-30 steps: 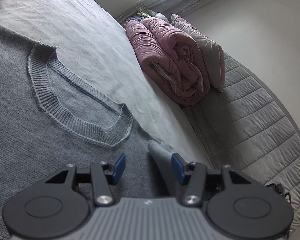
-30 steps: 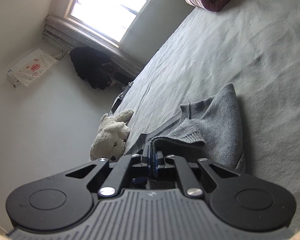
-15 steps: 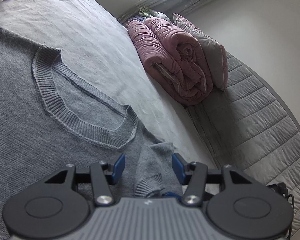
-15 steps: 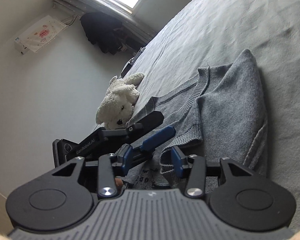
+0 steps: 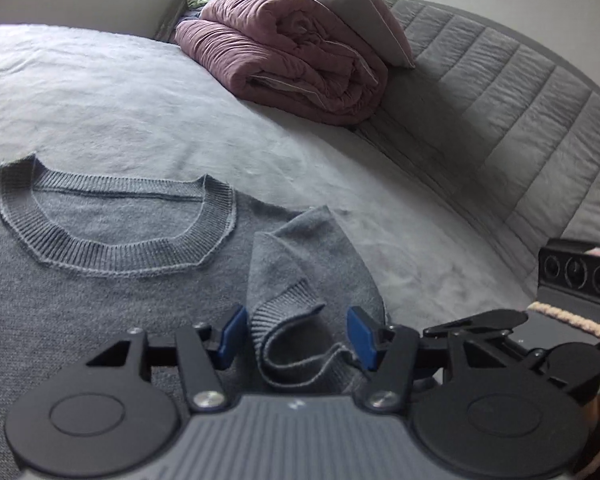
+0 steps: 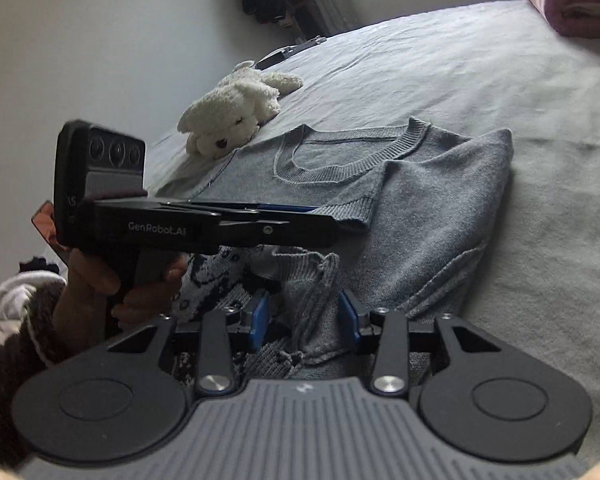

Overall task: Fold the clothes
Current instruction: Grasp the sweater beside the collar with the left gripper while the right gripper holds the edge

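Soft daylight from a window beyond the bed [image 5: 140, 92], slight motion blur, strong fisheye bending at edges.

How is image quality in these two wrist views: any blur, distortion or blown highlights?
Left wrist: strong fisheye bends the bed edge and quilted headboard; the grey sweater stays sharp. Right wrist: dark vignetted corners, the soft toy slightly soft, no blown highlights.

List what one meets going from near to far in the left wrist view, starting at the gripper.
left gripper → ribbed sleeve cuff → sweater neckline → bare grey bed sheet → rolled pink quilt → grey pillow
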`<state>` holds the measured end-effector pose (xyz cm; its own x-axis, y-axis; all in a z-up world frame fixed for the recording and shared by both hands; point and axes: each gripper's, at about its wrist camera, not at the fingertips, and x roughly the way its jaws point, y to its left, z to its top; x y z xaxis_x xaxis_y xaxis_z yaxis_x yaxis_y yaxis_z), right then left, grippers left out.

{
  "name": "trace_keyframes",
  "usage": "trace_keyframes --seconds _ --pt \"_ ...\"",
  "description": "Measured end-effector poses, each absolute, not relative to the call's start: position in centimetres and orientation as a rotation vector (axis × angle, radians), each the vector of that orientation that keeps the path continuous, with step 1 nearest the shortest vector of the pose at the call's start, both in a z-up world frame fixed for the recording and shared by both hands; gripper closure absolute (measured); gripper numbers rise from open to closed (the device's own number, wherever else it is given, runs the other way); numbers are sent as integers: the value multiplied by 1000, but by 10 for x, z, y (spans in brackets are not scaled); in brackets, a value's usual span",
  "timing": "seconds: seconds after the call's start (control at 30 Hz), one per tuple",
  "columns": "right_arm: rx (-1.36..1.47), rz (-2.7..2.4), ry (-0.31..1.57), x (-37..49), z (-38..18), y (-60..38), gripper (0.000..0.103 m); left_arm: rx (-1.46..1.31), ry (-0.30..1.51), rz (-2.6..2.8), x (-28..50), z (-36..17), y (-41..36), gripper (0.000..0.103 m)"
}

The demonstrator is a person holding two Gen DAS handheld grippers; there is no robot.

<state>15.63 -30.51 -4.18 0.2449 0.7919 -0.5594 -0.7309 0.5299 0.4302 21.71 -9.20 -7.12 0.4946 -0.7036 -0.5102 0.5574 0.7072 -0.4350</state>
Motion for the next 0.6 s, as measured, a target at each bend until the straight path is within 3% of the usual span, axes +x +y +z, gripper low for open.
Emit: trace_keyframes --seconds 0.03,0.07,0.1,0.13,0.23,0.33,0.6 --pt "42 1048 805 152 -42 -300 83 -194 711 -762 215 -70 -95 48" --pt "27 1052 806 152 -43 -297 87 -171 703 -750 214 -70 -97 50" --pt "31 1052 806 154 -44 -297 93 -171 700 -730 215 -70 -97 60" --pt "42 1050 808 154 -45 -299 95 -173 697 -705 216 -70 -96 75" --pt "90 1050 804 160 -43 -301 96 -232 689 -658 221 -71 -86 92" --pt "145 1058 782 163 -36 -301 96 -313 656 -640 223 -67 -74 97" --pt "217 1080 635 153 -14 -291 96 -471 606 -608 227 -61 -47 97"
